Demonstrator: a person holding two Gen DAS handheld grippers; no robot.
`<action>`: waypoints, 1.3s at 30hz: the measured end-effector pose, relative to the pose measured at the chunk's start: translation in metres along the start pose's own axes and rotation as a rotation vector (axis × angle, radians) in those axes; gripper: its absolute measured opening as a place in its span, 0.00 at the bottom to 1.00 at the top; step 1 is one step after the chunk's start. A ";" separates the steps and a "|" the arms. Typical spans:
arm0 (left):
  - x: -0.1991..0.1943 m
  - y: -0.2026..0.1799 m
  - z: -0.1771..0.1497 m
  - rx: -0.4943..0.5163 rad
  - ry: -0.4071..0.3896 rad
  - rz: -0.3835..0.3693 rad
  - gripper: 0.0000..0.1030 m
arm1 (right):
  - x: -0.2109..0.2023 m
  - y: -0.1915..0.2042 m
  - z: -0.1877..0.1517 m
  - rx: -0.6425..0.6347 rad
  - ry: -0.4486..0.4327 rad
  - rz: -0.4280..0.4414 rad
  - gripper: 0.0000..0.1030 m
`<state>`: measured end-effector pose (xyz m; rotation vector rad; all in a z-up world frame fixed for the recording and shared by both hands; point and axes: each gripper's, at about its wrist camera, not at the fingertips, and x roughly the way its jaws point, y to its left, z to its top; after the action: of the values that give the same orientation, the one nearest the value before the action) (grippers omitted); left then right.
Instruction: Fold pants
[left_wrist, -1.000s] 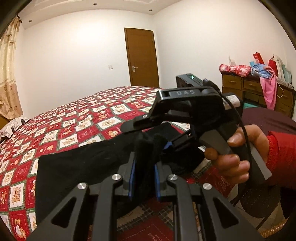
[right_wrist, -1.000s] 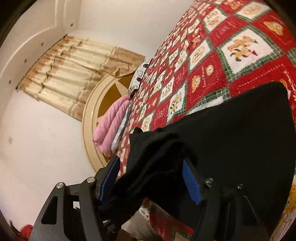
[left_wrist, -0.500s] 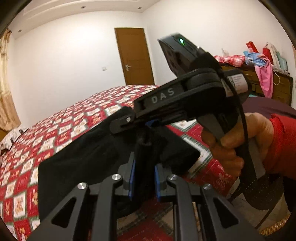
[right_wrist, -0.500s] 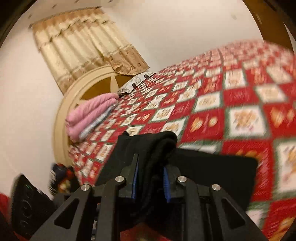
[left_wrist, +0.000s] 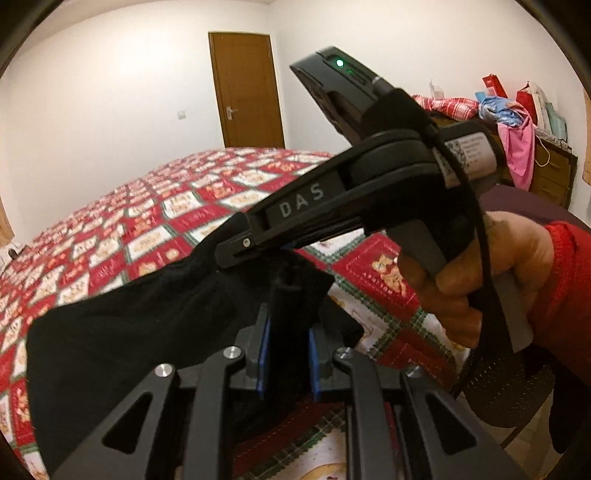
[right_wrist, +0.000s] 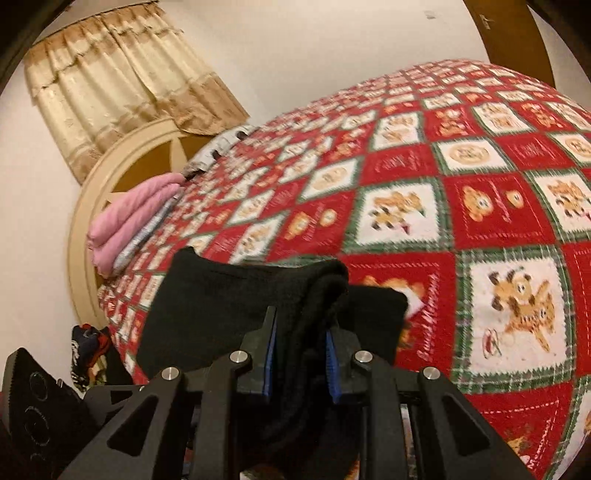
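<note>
The black pants (left_wrist: 122, 332) lie on the red patchwork quilt (left_wrist: 177, 206) near the bed's edge. My left gripper (left_wrist: 289, 332) is shut on a bunched fold of the pants. My right gripper (right_wrist: 301, 332) is shut on another bunch of the same black pants (right_wrist: 236, 295), lifted a little off the quilt (right_wrist: 480, 206). In the left wrist view the right gripper's body (left_wrist: 332, 206) crosses just above my left fingers, held by a hand in a red sleeve.
A brown door (left_wrist: 245, 88) is at the far wall. A wooden dresser (left_wrist: 550, 170) piled with clothes stands at right. Folded pink blankets (right_wrist: 125, 218) lie by the round headboard (right_wrist: 92, 206). Beige curtains (right_wrist: 122, 85) hang behind it.
The right gripper has closed on the pants fold and swung round toward the quilt. Both grippers have moved close together, lifting the fabric's edge.
</note>
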<state>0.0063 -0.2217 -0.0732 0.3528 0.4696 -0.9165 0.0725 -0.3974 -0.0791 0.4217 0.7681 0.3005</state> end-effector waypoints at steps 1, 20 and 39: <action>0.003 -0.002 0.000 0.002 0.007 -0.001 0.17 | 0.002 -0.003 0.000 0.011 0.009 -0.007 0.23; -0.087 0.060 -0.006 -0.045 -0.027 0.181 0.67 | -0.041 0.027 0.007 -0.041 -0.172 0.081 0.31; -0.057 0.116 -0.072 -0.345 0.066 0.340 0.89 | 0.000 0.060 0.004 0.045 -0.086 0.173 0.56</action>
<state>0.0547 -0.0835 -0.0936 0.1402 0.5969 -0.4830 0.0693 -0.3460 -0.0487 0.5415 0.6559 0.4251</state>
